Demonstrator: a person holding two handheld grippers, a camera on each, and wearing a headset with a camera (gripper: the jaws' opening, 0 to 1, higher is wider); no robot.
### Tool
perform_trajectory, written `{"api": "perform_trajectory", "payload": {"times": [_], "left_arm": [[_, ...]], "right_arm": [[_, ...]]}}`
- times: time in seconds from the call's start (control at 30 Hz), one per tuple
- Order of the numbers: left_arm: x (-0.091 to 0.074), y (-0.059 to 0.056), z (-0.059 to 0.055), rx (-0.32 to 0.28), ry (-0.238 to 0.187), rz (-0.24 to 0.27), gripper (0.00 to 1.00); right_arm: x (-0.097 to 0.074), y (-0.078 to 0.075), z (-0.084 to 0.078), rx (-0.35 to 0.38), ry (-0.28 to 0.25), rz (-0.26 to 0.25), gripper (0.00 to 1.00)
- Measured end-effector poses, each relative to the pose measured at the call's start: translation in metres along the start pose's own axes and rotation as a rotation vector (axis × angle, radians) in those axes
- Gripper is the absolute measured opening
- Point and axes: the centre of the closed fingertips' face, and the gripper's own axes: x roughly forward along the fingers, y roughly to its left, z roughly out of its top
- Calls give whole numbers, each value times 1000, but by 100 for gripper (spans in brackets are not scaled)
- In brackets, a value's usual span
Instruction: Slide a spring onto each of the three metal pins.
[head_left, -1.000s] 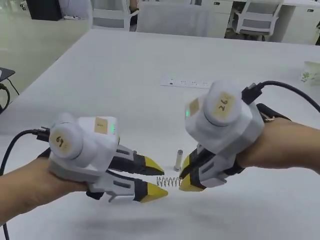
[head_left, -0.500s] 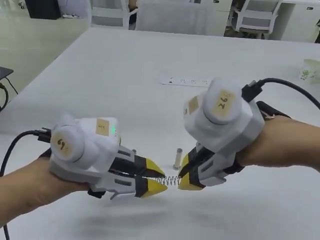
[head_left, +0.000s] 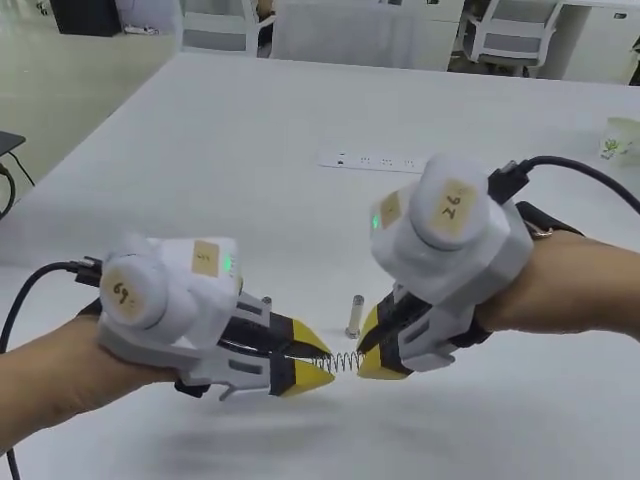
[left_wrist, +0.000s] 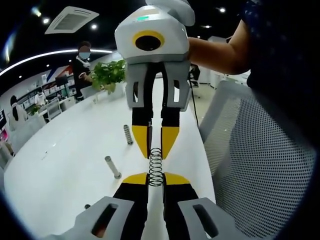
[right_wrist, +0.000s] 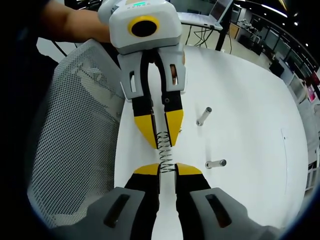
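Steel-wire spring (head_left: 340, 362), short and open-coiled, spanning the gap between two pairs of yellow tips. Lies with its long axis level, running straight from one gripper to the other, and seems lifted a little off the white table (head_left: 250, 160). Caught at one end by the left gripper (head_left: 318, 362), jaws drawn close on the last coils. Caught at the other by the right gripper (head_left: 366, 357), jaws likewise pinched in, so gripped from both sides at once. Runs up the middle of both gripper views, from own tips to the opposite tips.

Just beyond the spring, on the side away from the person: an upright pin (head_left: 356, 318), standing on the table, nearer the right gripper than the left. Farther toward the left gripper, a second pin (left_wrist: 112, 166), smooth and grey. Too small to say whether either already carries a coil. Well behind, a white power strip (head_left: 375, 161).

Probably mid-handover or mid-adjustment, with no pin yet inside this spring. Crosswise to the standing pin for now: level axis against an upright one. Likely calls for letting go at one end, tipping the spring upright with the bore open downward, then lowering it over a pin top. Risks a springy flick away on an uneven release.
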Motion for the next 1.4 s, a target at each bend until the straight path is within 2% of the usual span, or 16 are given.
{"api": "perform_trajectory", "payload": {"times": [0.13, 0.23, 0.57, 0.87, 1.4], "left_arm": [[-1, 0, 0, -6, -4, -2, 2], [-2, 0, 1, -7, -6, -2, 2], [-4, -2, 11, 10, -31, -5, 2], [-3, -3, 18, 21, -47, -4, 2], [-2, -3, 17, 14, -42, 3, 2]], "right_arm": [[0, 0, 0, 6, -8, 0, 9], [1, 0, 0, 12, -13, 3, 15], [8, 4, -6, 26, -13, 20, 14], [7, 4, -6, 34, -24, 24, 12], [0, 6, 0, 22, -42, 17, 9]]}}
